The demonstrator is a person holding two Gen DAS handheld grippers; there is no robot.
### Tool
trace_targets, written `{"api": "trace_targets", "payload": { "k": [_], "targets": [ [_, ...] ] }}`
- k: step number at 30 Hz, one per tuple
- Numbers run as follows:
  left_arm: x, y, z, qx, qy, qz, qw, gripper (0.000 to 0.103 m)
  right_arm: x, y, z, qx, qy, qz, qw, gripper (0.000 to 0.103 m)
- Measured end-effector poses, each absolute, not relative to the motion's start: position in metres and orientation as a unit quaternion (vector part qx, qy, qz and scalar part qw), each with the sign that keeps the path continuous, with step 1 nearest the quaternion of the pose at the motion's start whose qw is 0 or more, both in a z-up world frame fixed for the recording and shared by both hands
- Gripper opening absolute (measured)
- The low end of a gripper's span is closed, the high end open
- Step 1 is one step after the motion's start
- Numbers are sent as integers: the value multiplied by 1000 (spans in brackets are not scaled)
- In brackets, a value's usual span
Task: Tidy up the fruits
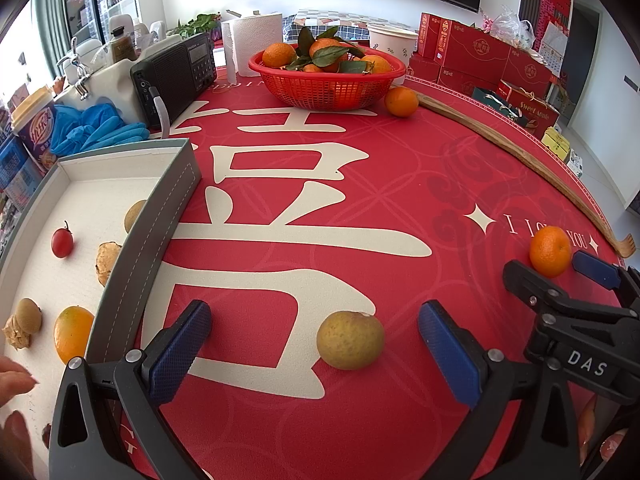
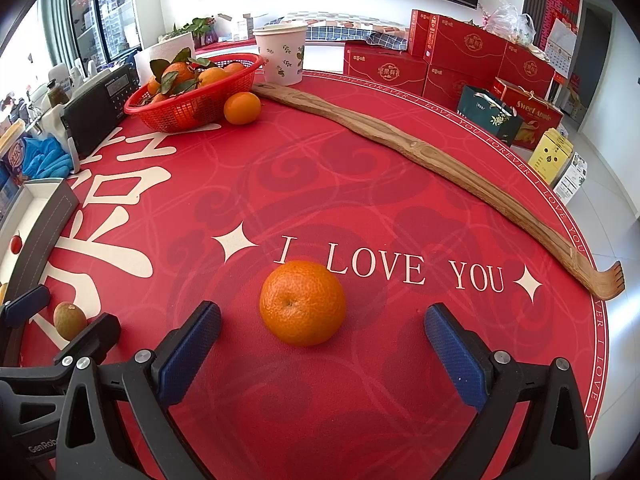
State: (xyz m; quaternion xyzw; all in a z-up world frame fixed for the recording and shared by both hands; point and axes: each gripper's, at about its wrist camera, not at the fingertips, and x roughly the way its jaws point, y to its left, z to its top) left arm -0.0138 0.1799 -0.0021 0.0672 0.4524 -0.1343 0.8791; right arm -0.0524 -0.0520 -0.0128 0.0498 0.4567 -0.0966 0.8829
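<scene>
Roughly midway, I would judge, going by how the fruit lies. Nearest, the left gripper point(image 1: 314, 354) stands with its jaws wide, a yellow-green citrus point(image 1: 350, 340) lying on the cloth point(image 1: 400, 184) between the blue pads, untouched on either side. The right gripper point(image 2: 322, 354) is likewise wide, with an orange point(image 2: 302, 303) sitting between and just ahead of its pads, also not yet gripped; the left view shows the same fruit just beside those far pads. So both tongs hold nothing, each lined up on a loose fruit. To the left, just beside the left gripper, the grey tray point(image 1: 160, 216) already carries some pieces: another orange point(image 1: 73, 333), a small red tomato point(image 1: 62, 242), and several brownish lumps I cannot identify. A hand point(image 1: 14, 376) shows at the tray's near edge. That looks like the done part, if the tray is where fruit belongs; the pictures do not settle whether tray or basket is the goal. Farther off, a third orange point(image 1: 401, 101) rests on the cloth touching or just beside the red basket point(image 1: 326, 84), which holds leafy oranges. A long wooden back scratcher point(image 2: 420, 156) curves along the right side. Left to do, as I see it: the two fruits at the grippers and the one by the basket.
</scene>
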Motion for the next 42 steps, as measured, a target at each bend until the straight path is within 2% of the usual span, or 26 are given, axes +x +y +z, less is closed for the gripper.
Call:
{"api": "trace_targets", "payload": {
  "k": [42],
  "targets": [
    [-14, 180, -2, 68, 452, -134, 879, 103, -50, -50, -13, 44, 466, -78, 880, 101]
  ]
}}
